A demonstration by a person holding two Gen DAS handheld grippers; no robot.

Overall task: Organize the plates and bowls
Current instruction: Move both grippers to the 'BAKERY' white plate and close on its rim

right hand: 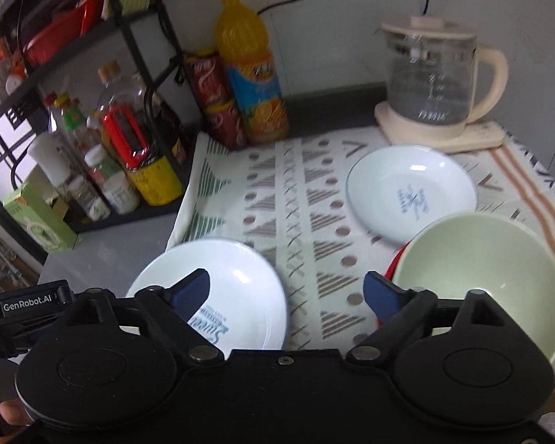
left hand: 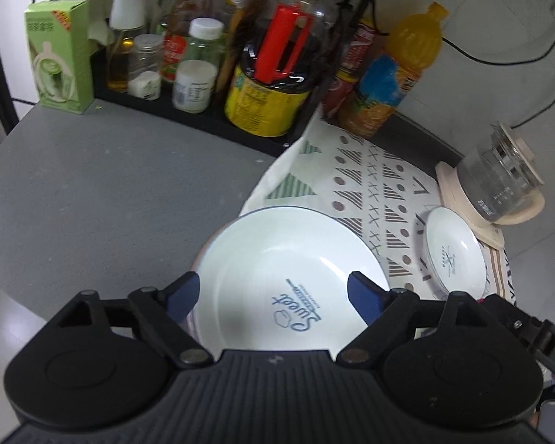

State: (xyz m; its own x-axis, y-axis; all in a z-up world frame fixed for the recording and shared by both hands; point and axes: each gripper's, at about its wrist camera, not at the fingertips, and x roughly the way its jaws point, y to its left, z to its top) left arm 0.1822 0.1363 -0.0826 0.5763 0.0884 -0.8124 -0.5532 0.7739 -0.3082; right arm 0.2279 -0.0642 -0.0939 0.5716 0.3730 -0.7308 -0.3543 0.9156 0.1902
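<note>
Both your grippers, left (left hand: 273,298) & right (right hand: 286,296), gape wide, nothing held. Glossy white "Sweet" plate (left hand: 288,259) on patterned cloth (left hand: 370,181); pale green bowl (right hand: 481,277) only in right view.

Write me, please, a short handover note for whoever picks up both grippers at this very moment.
Left gripper: open, nothing held, poised over the "Sweet" plate.
Right gripper: open, nothing held, above the patterned cloth.
Things: the "Sweet" plate lies at the cloth's left edge, partly on the grey counter. A smaller white plate lies near the kettle. The pale green bowl sits in a red one, just in front of the smaller plate.
Done: bowls nested.
Left: the two plates lie apart, not yet stacked; probably bring them together.
</note>
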